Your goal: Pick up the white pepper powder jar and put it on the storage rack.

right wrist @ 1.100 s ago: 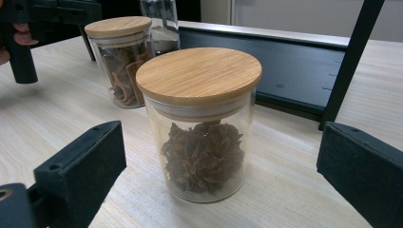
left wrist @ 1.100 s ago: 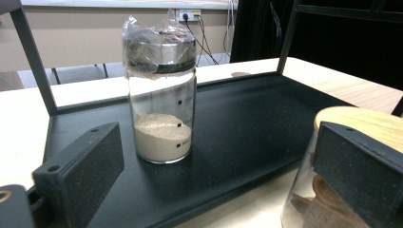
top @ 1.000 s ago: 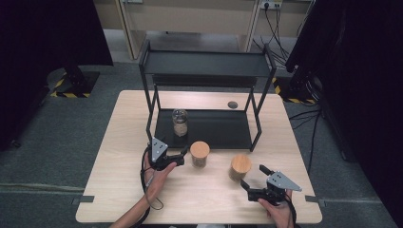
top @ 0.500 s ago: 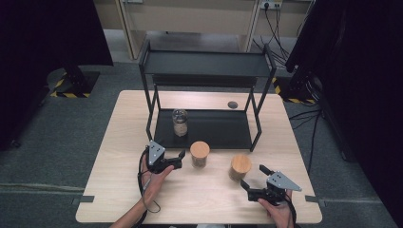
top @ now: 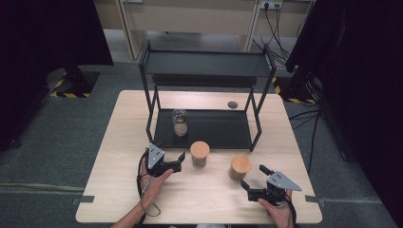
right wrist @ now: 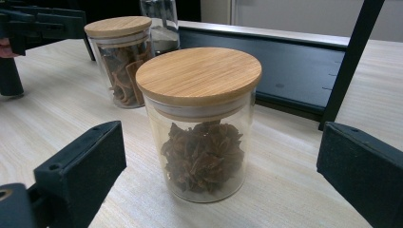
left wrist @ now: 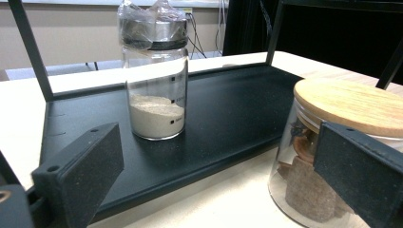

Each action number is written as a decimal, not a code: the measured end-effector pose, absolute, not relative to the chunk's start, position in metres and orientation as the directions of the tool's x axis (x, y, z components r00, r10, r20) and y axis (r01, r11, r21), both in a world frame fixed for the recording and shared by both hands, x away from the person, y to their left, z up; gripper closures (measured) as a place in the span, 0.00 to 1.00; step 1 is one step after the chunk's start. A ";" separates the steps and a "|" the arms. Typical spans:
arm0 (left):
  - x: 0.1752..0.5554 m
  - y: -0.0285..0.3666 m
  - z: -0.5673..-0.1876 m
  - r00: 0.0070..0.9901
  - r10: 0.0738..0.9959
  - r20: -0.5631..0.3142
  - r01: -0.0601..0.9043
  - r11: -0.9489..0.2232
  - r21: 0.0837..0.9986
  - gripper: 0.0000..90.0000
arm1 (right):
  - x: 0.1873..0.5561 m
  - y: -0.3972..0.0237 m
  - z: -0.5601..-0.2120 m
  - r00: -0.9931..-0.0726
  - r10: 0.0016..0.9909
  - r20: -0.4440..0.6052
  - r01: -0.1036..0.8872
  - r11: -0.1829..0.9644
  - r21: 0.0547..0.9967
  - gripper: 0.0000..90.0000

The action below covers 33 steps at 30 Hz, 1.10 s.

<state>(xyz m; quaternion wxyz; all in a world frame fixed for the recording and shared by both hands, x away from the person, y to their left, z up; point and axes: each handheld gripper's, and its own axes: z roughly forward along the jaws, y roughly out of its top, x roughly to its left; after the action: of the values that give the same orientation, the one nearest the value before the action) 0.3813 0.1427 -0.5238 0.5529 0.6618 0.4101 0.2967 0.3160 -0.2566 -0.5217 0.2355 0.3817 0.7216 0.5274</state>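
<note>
A glass jar of pale powder [top: 179,122] [left wrist: 157,85], its top wrapped in plastic, stands on the lower deck of a black rack [top: 223,130] [left wrist: 228,109]. Two wooden-lidded jars stand on the table in front of the rack. The one with brown sticks [top: 199,153] [left wrist: 342,123] [right wrist: 121,57] is just right of my open left gripper [top: 180,161] [left wrist: 214,156], whose right jaw overlaps it in the left gripper view. The one with star anise [top: 240,166] [right wrist: 202,118] stands ahead of my open right gripper [top: 254,178] [right wrist: 218,166], centred between its jaws but not touched.
The rack's upper shelf [top: 204,64] overhangs the lower deck, and its thin black legs [top: 256,128] [right wrist: 349,61] stand near the jars. A small dark disc [top: 232,104] lies on the table behind the rack. Light wooden table [top: 199,199] stretches to the near edge.
My left gripper has drifted slightly toward the near edge of the table. The right gripper and all the jars have stayed where they were.
</note>
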 end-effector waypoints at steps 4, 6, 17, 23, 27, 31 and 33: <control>0.379 0.142 -0.525 0.492 0.869 -0.058 0.216 -0.057 0.975 0.03 | 0.316 -0.257 -0.522 -0.598 0.799 0.064 0.303 0.151 0.941 0.03; 0.378 0.142 -0.526 0.494 0.868 -0.056 0.216 -0.060 0.975 0.03 | 0.316 -0.257 -0.522 -0.598 0.799 0.064 0.302 0.151 0.941 0.03; 0.373 0.141 -0.527 0.499 0.865 -0.052 0.209 -0.062 0.976 0.03 | 0.316 -0.257 -0.522 -0.597 0.800 0.063 0.302 0.152 0.941 0.03; 0.368 0.141 -0.527 0.506 0.861 -0.048 0.205 -0.066 0.977 0.03 | 0.316 -0.257 -0.522 -0.598 0.799 0.063 0.302 0.151 0.941 0.03; 0.366 0.141 -0.527 0.508 0.860 -0.046 0.203 -0.067 0.977 0.03 | 0.316 -0.257 -0.522 -0.598 0.799 0.062 0.302 0.152 0.941 0.03; 0.363 0.141 -0.528 0.511 0.858 -0.042 0.199 -0.070 0.977 0.03 | 0.316 -0.257 -0.522 -0.597 0.799 0.063 0.302 0.151 0.941 0.03; 0.361 0.141 -0.528 0.514 0.857 -0.040 0.199 -0.073 0.977 0.03 | 0.316 -0.257 -0.522 -0.597 0.799 0.063 0.302 0.152 0.941 0.03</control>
<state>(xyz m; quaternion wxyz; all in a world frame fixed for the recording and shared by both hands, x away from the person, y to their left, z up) 0.3613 0.1412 -0.5282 0.5552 0.6700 0.3938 0.2963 0.3160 -0.2566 -0.5217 0.2358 0.3817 0.7214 0.5276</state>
